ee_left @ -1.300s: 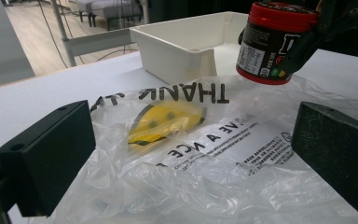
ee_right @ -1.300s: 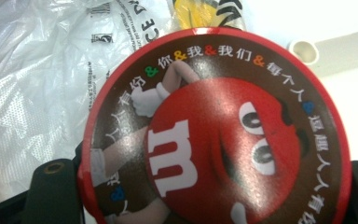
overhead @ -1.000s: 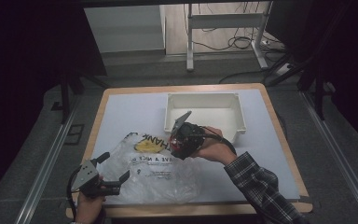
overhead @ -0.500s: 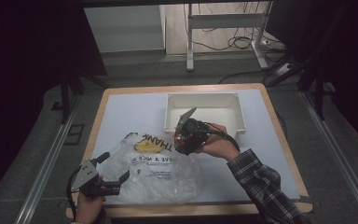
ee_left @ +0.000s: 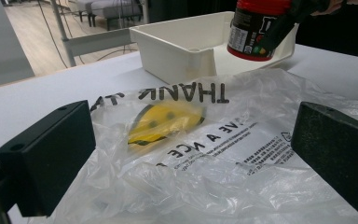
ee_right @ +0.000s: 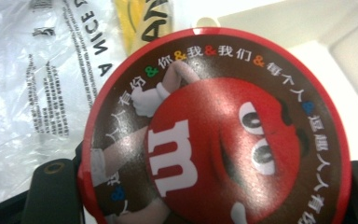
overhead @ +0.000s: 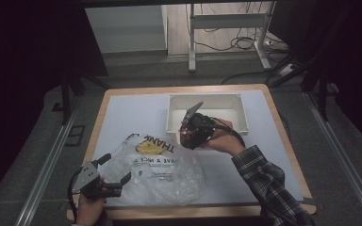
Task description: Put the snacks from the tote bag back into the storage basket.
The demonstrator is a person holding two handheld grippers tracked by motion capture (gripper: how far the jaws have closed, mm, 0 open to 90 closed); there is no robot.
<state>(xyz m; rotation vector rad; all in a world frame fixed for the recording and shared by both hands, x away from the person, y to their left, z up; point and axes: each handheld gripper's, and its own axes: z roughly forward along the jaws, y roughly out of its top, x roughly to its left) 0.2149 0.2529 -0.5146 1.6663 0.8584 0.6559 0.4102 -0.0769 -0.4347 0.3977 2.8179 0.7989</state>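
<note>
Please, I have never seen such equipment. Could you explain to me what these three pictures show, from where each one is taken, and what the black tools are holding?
A person sits at a table and holds a hand tool in each hand; each tool has two black jaws. The high view looks down from above. The other two pictures come from small cameras mounted on the tools and look along their jaws.

On the table lie a clear plastic bag with "THANK" printed on it and a white tray.

The right gripper is closed on a red candy jar and holds it in the air at the tray's near corner; its own camera sees the jar's lid from very near. The left gripper is open, with one jaw on either side of the bag's near edge.
</note>
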